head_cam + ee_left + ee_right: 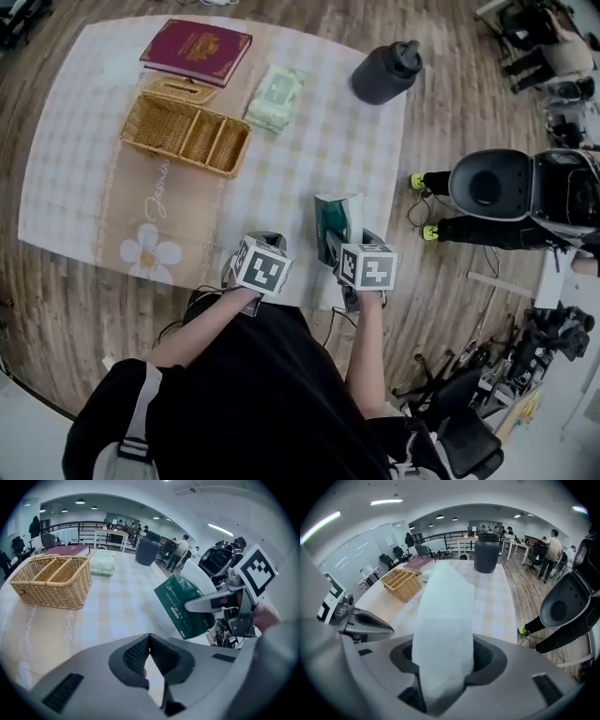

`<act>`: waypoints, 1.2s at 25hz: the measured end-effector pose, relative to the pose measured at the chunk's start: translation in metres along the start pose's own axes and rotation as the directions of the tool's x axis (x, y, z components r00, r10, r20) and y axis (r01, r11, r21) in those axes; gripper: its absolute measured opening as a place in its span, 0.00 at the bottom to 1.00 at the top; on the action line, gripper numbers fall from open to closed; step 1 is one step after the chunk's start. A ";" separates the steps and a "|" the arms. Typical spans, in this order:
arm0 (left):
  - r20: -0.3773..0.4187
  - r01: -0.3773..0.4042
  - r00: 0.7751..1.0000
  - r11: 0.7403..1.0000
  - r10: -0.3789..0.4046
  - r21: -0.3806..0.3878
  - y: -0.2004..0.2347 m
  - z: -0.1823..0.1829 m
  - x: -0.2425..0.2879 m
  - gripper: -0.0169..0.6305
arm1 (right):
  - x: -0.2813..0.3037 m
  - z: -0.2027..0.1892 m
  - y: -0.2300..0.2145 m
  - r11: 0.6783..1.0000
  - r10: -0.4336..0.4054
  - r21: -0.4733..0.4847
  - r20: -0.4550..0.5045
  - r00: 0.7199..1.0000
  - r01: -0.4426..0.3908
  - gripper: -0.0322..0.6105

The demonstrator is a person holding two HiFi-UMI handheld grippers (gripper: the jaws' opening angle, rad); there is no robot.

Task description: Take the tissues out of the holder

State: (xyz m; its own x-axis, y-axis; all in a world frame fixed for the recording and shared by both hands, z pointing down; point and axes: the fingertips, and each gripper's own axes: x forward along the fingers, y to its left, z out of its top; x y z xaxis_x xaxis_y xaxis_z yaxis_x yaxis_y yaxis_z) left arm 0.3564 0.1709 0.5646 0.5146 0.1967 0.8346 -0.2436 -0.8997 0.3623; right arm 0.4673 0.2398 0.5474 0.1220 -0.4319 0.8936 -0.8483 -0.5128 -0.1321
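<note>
A wicker holder (173,155) stands at the table's far left, and its open compartments show nothing inside. A pale green tissue pack (275,97) lies on the cloth just right of it. Near the front edge my right gripper (342,246) is shut on a dark green and white tissue pack (333,225), held upright above the cloth. In the right gripper view the pack's white end (445,620) fills the space between the jaws (443,653). My left gripper (262,246) hovers just left of it; its fingertips (149,637) meet, with nothing between them.
A maroon book (197,49) lies at the far edge behind the holder. A dark jug (386,71) stands at the far right corner. A black chair-like seat (487,183) stands on the floor right of the table. People and desks are in the background.
</note>
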 end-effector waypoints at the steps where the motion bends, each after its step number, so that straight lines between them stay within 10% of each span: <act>1: 0.006 -0.008 1.000 1.000 0.008 -0.016 -0.002 0.002 0.002 0.04 | 0.002 0.004 -0.004 1.000 0.004 -0.020 -0.003 1.000 -0.004 0.43; 12: 0.058 -0.096 0.993 0.980 0.107 -0.176 0.010 0.009 0.003 0.04 | 0.044 0.027 -0.030 0.965 -0.045 -0.263 -0.100 0.994 0.017 0.43; 23: 0.075 -0.126 0.986 0.956 0.151 -0.264 0.024 -0.002 -0.007 0.04 | 0.059 0.032 -0.036 0.951 -0.057 -0.309 -0.182 0.982 -0.002 0.43; 30: 0.077 -0.104 0.989 0.963 0.127 -0.247 0.022 -0.003 -0.009 0.04 | 0.051 0.034 -0.029 0.932 -0.020 -0.363 -0.075 0.997 -0.008 0.51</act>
State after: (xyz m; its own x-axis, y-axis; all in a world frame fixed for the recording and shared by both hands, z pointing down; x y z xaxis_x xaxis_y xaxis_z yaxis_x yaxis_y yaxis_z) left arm 0.3439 0.1501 0.5666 0.5417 0.0506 0.8391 -0.4913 -0.7909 0.3648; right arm 0.5152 0.2073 0.5822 0.1003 -0.3650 0.9256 -0.9785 -0.2045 0.0254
